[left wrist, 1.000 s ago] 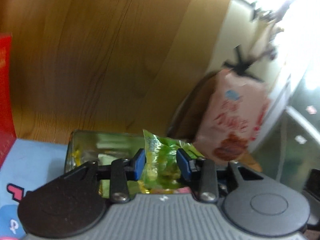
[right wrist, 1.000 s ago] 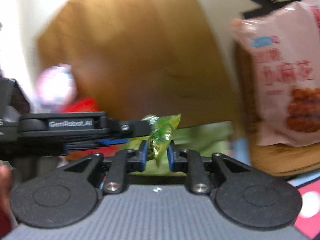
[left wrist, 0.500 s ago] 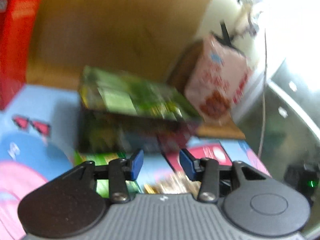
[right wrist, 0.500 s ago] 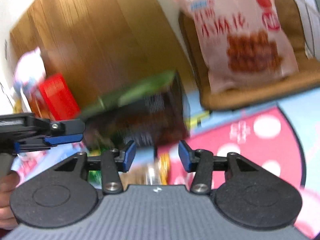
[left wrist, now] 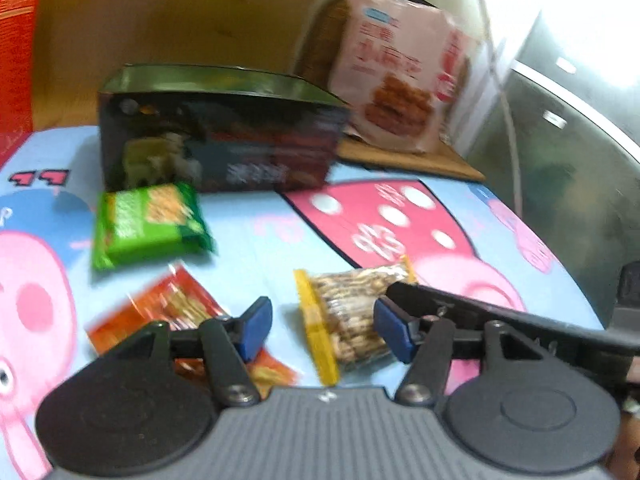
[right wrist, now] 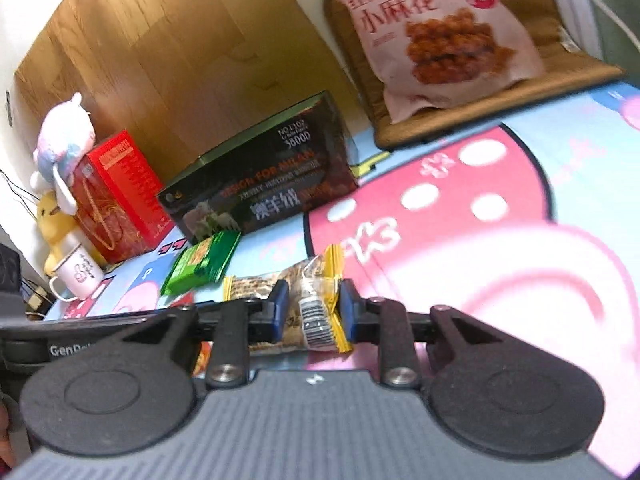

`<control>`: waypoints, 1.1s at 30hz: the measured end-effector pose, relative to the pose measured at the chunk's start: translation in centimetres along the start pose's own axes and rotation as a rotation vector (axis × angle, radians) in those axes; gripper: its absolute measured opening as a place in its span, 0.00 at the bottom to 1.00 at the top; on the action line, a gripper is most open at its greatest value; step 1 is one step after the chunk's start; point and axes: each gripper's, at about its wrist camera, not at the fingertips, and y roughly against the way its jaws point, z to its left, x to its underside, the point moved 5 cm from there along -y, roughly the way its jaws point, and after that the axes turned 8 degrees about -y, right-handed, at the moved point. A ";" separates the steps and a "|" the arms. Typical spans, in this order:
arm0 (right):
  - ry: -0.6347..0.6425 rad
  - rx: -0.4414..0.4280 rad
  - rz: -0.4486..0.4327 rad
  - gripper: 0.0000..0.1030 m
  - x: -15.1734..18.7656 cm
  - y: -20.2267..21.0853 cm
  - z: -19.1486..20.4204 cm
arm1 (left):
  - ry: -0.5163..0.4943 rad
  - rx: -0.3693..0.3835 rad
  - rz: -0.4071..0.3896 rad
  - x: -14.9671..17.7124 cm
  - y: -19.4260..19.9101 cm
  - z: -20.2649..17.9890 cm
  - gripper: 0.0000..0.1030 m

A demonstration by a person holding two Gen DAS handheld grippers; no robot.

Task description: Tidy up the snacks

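Right wrist view: right gripper (right wrist: 311,312), jaws just closing, clamps the yellow-edged clear nut packet (right wrist: 316,312). Left gripper (left wrist: 323,328) (blue pads, just widening) stands open, holding nothing.

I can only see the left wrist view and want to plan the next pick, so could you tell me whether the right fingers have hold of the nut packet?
Observer: Yes. The right gripper has just been closing, and its fingers press on the yellow end of the nut packet.
Operator: Thank you. Is anything standing beside the red box?
Observer: A white mug stands by the near left corner of the red box.
Operator: Anything else there?
Observer: Plush toys sit against its far left side.
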 end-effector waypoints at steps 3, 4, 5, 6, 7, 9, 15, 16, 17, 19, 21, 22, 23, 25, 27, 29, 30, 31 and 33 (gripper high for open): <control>-0.025 -0.009 -0.018 0.29 1.5 2.1 -0.7 | 0.015 0.078 0.018 1.0 1.1 -1.4 0.55; -0.029 -0.018 -0.021 0.29 1.9 2.8 -0.9 | 0.020 0.093 0.023 1.2 1.2 -1.9 0.55; -0.023 -0.015 -0.027 0.29 2.3 3.4 -1.0 | 0.020 0.110 0.029 1.3 1.2 -2.3 0.55; -0.012 -0.003 -0.032 0.31 2.6 3.9 -1.0 | 0.017 0.119 0.031 1.4 1.2 -2.7 0.55; -0.005 0.003 -0.036 0.31 2.9 4.5 -1.2 | 0.012 0.122 0.035 1.5 1.2 -3.1 0.55; 0.026 0.016 -0.040 0.33 3.2 5.3 -1.3 | 0.002 0.132 0.042 1.6 1.2 -3.8 0.54; 0.202 0.005 -0.005 0.57 4.9 6.8 -0.6 | -0.070 0.167 0.070 1.4 0.1 -6.6 0.54; 0.264 0.036 -0.015 0.57 5.4 6.9 -0.1 | -0.094 0.154 0.063 1.4 -0.1 -7.1 0.54; 0.309 0.073 -0.034 0.56 5.7 6.9 0.1 | -0.103 0.145 0.059 1.5 0.0 -7.3 0.54; 0.324 0.090 -0.044 0.54 5.8 6.7 0.2 | -0.096 0.149 0.056 1.5 0.0 -7.2 0.54; 0.307 0.079 -0.042 0.51 5.5 6.6 -0.1 | -0.074 0.164 0.057 1.5 0.1 -6.7 0.51; 0.299 0.076 -0.043 0.50 5.4 6.6 -0.3 | -0.068 0.167 0.056 1.5 0.2 -6.5 0.45; 0.295 0.075 -0.045 0.49 5.3 6.6 -0.3 | -0.057 0.174 0.057 1.5 0.2 -6.3 0.45; 0.299 0.082 -0.060 0.45 5.2 6.7 0.1 | -0.018 0.202 0.058 1.2 0.4 -5.8 0.45; 0.307 0.085 -0.084 0.44 5.2 7.0 0.5 | 0.015 0.224 0.039 0.8 1.0 -5.3 0.45; 0.304 0.075 -0.114 0.43 4.7 7.4 1.0 | 0.027 0.235 0.000 0.1 2.1 -5.0 0.45; 0.308 0.065 -0.133 0.42 4.5 7.7 1.4 | 0.025 0.232 -0.020 -0.2 2.7 -4.9 0.45; 0.320 0.057 -0.151 0.42 4.2 7.9 1.9 | 0.021 0.227 -0.044 -0.7 3.4 -4.7 0.45; 0.353 0.045 -0.181 0.41 3.6 7.9 3.0 | 0.023 0.215 -0.072 -1.5 4.2 -4.0 0.45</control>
